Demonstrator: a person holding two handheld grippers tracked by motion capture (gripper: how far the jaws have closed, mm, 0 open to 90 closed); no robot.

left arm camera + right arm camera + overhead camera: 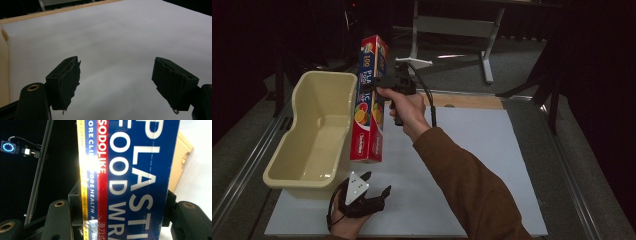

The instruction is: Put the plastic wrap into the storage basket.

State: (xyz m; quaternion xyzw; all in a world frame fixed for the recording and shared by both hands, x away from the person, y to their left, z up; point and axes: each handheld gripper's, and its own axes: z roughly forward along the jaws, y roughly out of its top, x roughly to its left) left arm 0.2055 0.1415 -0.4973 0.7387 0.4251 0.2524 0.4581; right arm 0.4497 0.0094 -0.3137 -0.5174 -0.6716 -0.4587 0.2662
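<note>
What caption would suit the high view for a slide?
Right gripper holds a plastic wrap box upright beside a cream tub; left gripper rests open.

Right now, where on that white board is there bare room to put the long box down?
The white board is bare to the right of the brown sleeve out to its right edge. The left side is crowded: the cream tub, the plastic wrap box held upright in the right gripper, and the left gripper.

High view over the white table (492, 165); 2 tool views close, sharing that table.
</note>
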